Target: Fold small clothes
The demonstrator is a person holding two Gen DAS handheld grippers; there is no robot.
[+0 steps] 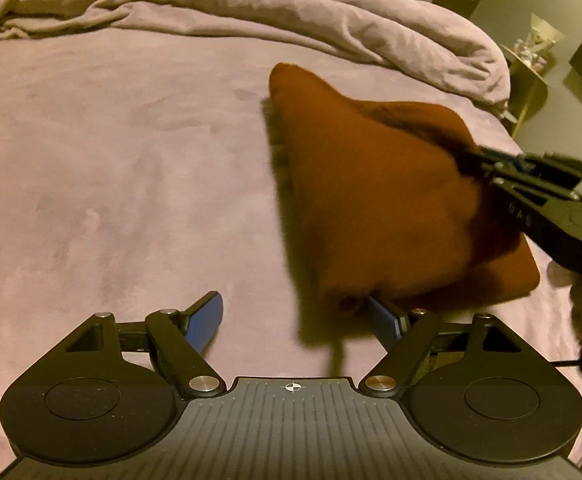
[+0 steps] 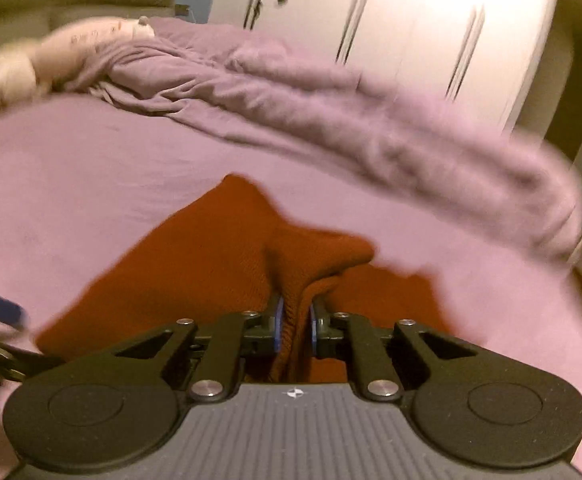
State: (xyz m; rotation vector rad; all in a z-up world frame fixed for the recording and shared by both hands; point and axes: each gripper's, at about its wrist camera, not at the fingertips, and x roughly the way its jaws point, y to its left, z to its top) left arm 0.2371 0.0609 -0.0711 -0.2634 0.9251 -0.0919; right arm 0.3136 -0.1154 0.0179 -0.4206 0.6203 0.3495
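Note:
A rust-brown knitted garment (image 1: 375,200) lies partly folded on the purple bed sheet (image 1: 111,168). My right gripper (image 2: 295,324) is shut on a bunched edge of the garment (image 2: 219,264) and lifts it off the bed; it also shows in the left wrist view (image 1: 467,162), reaching in from the right. My left gripper (image 1: 299,320) is open, its blue pads (image 1: 205,322) spread wide just in front of the garment's near edge, holding nothing. The right finger's tip is partly hidden under the cloth.
A crumpled purple duvet (image 1: 251,4) lies across the far side of the bed. A small round side table (image 1: 527,76) with items stands past the bed's right edge. White wardrobe doors (image 2: 411,24) and a pale pillow (image 2: 91,44) are behind the bed.

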